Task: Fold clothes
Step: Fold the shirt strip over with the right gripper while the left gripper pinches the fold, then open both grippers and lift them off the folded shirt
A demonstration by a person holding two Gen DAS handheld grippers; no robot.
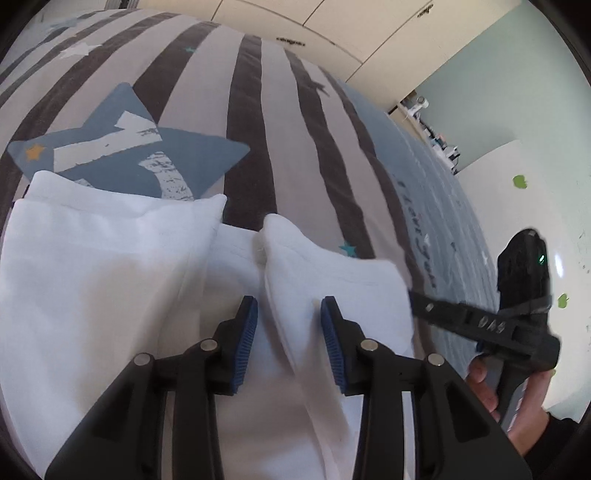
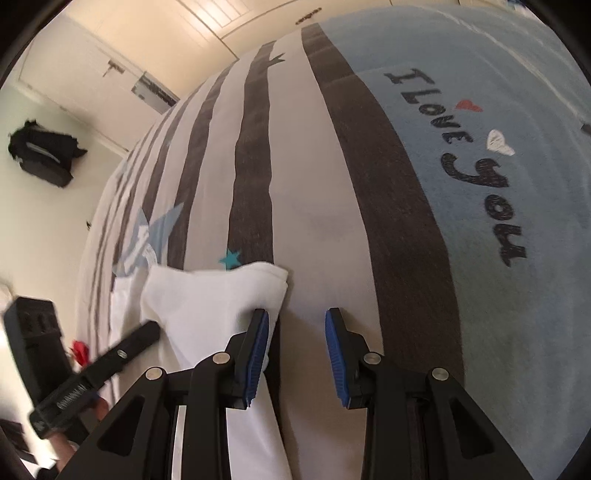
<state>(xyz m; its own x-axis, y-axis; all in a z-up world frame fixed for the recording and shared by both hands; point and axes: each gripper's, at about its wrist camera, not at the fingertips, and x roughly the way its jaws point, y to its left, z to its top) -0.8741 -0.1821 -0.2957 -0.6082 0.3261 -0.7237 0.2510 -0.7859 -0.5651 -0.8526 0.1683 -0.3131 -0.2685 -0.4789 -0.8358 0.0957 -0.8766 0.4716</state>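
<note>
A white garment lies partly folded on the striped bedspread. In the left wrist view its folded edges meet in a raised ridge. My left gripper is open just above that ridge, jaws on either side of it, holding nothing. In the right wrist view the garment's right folded corner lies at lower left. My right gripper is open and empty at the garment's right edge, left pad over the cloth, right pad over bare bedspread. The right gripper also shows at the right of the left wrist view.
The bedspread has dark and pale stripes, a blue star print beyond the garment, and a light blue band with "I Love You" lettering to the right. Cupboards stand past the bed. A black bag is on the floor at left.
</note>
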